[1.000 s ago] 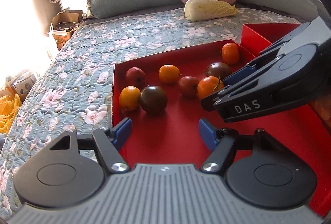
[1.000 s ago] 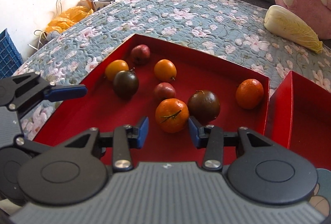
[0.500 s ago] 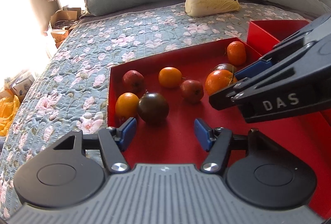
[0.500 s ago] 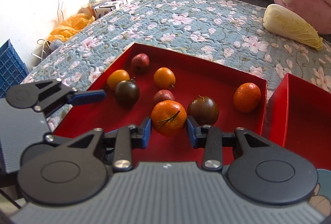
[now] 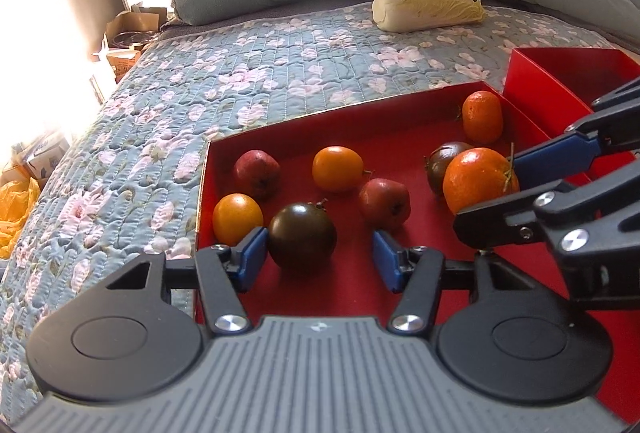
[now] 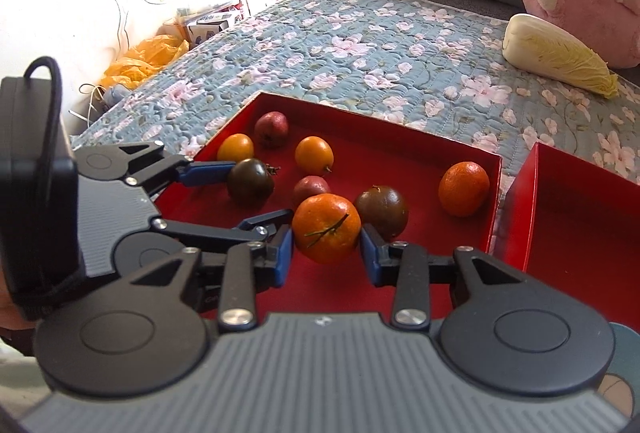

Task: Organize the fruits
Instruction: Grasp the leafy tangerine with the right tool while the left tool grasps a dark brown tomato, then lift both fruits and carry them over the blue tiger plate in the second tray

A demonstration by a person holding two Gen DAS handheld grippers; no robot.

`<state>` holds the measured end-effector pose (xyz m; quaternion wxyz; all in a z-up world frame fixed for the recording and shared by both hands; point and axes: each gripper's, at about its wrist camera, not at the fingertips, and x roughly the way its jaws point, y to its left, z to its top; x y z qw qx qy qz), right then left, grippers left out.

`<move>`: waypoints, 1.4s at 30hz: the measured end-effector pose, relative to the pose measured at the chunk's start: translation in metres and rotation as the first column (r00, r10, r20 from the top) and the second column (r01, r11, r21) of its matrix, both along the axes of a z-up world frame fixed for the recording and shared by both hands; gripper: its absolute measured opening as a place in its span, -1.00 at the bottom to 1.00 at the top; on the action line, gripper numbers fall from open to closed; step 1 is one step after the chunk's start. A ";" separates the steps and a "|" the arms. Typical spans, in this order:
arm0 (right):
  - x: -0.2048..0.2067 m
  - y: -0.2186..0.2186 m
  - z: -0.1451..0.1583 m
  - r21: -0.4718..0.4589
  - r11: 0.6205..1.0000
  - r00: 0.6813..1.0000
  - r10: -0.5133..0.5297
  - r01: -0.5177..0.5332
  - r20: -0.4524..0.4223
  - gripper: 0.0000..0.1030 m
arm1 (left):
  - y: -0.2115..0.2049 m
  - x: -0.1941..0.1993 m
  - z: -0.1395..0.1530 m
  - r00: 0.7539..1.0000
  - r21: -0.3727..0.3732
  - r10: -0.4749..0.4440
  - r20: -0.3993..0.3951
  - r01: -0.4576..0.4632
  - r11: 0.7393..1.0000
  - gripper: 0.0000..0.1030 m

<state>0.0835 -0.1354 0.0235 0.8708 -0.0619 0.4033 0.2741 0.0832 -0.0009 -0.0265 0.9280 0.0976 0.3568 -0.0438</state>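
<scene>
Held between the blue pads of the right gripper: a tangerine with a dry stem stuck across its skin, jaws narrowed onto its two flanks, seemingly lifted a little off the floor of the large red tray, though contact underneath cannot be told. Likely light, roundish, soft under a loose peel that dents or slides if pinched hard; best taken across the widest middle with moderate pressure, as here, clear of the stem. Right gripper angled forward and slightly down over the near part of the tray, beside a dark tomato touching or almost touching the tangerine's far side. Left gripper low over the tray's left end, jaws wide, holding nothing, left pad just beside a second dark tomato sitting between the open fingers nearer the left one. Smooth, taut skin there: probably slippery, heavier than the citrus, easily bruised, so a gentle grip around the equator rather than near the stalk. Elsewhere in the tray, loose and apart: two small orange fruits, two reddish fruits, another tangerine by the far right corner. A second red tray just to the right, apparently the sorting destination, all on the floral bed quilt.
</scene>
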 end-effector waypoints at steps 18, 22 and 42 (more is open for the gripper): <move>-0.028 -0.015 0.008 -0.020 1.000 1.000 0.015 -0.016 -0.020 -0.23 | -0.008 -0.040 0.006 1.000 -0.048 0.017 0.011 -0.017 0.999 -0.16; -0.046 -0.018 0.016 -0.035 0.999 1.000 0.028 -0.028 -0.012 -0.23 | -0.013 -0.062 0.013 1.000 -0.055 0.004 0.024 -0.002 0.999 -0.16; -0.109 -0.024 0.041 -0.089 0.995 0.999 0.037 -0.035 0.029 -0.23 | -0.032 -0.125 0.025 0.999 -0.030 0.000 0.033 0.001 1.000 -0.16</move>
